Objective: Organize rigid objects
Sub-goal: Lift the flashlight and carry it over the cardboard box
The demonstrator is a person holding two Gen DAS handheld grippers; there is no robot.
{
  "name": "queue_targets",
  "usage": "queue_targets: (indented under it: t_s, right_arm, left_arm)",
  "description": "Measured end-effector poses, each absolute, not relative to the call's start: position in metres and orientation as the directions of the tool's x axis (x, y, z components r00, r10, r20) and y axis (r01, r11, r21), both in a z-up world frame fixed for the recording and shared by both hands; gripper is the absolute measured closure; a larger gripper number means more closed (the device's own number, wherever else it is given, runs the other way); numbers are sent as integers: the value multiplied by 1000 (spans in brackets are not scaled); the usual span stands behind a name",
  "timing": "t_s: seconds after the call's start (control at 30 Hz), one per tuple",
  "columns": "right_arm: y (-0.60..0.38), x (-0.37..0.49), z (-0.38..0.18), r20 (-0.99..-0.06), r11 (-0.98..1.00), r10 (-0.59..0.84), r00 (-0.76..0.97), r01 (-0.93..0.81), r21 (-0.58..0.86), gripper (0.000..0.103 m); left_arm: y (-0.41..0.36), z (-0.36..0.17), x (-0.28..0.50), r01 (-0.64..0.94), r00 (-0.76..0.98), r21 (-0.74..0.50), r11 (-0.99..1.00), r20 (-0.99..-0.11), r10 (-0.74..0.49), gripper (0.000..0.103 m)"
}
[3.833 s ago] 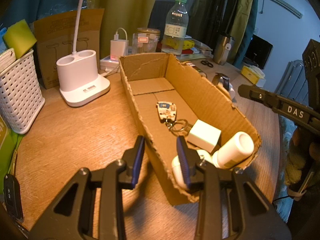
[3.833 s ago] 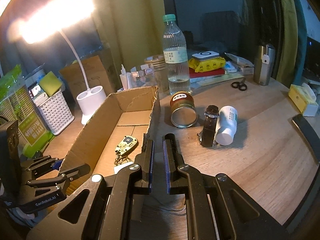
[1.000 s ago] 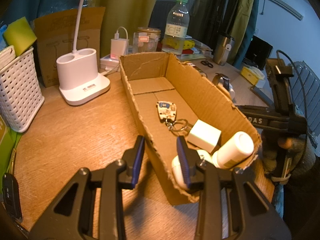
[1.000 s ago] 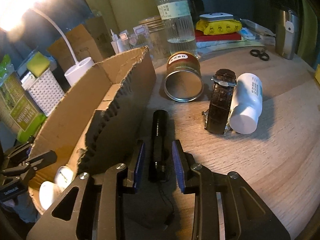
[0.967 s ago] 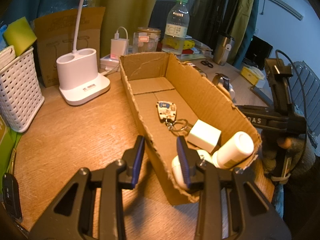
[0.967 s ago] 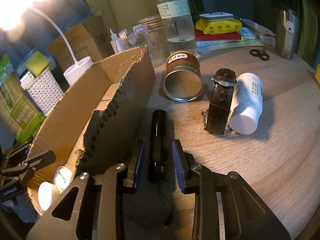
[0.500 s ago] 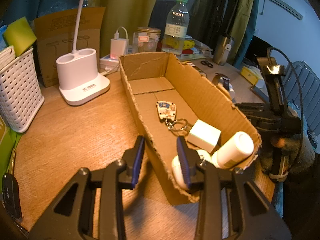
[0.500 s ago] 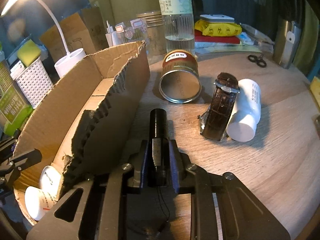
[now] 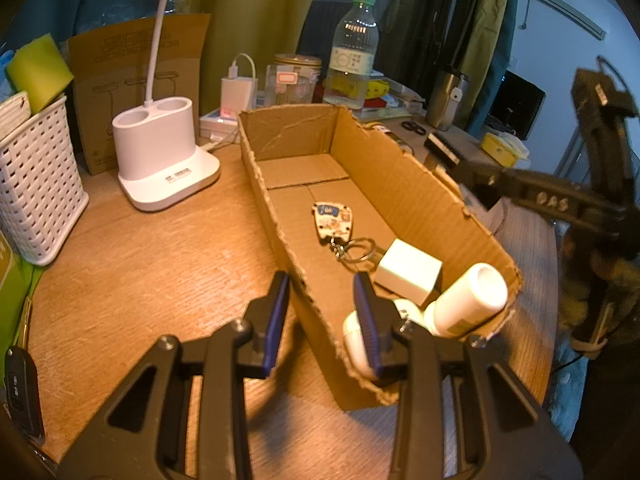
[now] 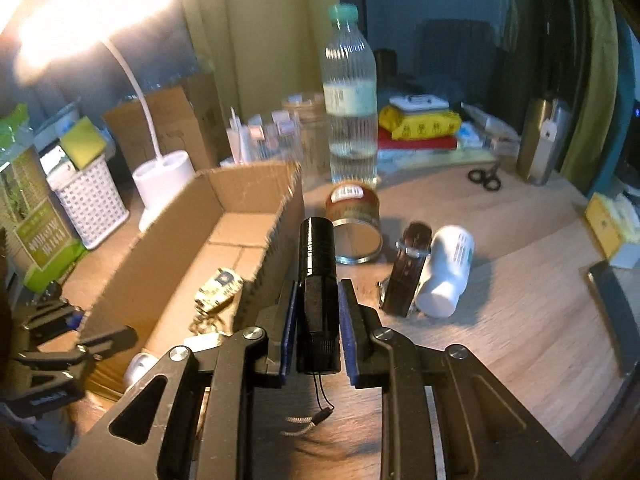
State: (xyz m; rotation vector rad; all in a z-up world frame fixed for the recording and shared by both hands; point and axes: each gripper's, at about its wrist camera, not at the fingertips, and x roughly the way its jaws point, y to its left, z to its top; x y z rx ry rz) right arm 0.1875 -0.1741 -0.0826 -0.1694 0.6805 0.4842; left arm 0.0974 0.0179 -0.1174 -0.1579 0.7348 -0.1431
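My right gripper (image 10: 318,320) is shut on a black flashlight (image 10: 317,264) and holds it lifted above the table beside the right wall of the open cardboard box (image 10: 256,184). The flashlight also shows in the left wrist view (image 9: 442,148) above the box's right wall. The box (image 9: 404,192) holds a keychain (image 9: 334,222), a white cube (image 9: 408,272) and white bottles (image 9: 468,300). My left gripper (image 9: 322,320) straddles the box's left wall near its front corner; its jaws stand apart and do not squeeze the wall.
On the table right of the box lie a tin can (image 10: 354,216), a brown watch (image 10: 408,276) and a white bottle (image 10: 444,276). A water bottle (image 10: 352,96), scissors (image 10: 484,178), a lamp base (image 9: 160,156) and a white basket (image 9: 36,184) stand around.
My right gripper closed on the flashlight and lifted it off the table, up beside the box wall. My left gripper has stayed in place.
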Motion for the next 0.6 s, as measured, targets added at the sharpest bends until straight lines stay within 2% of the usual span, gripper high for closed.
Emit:
queue_targets:
  t_s: [0.37,0.6]
  right_arm:
    - [-149,155,-46,-567,839,436,699,-544,-24,81]
    - [-124,149,-40,-560,802,492,667,-598,-8,81]
  left_arm:
    - [18,-117,97,74,733,-193,978,-654,-185,68]
    - [18,-117,98,74,733,-194,978,-654,-185,68]
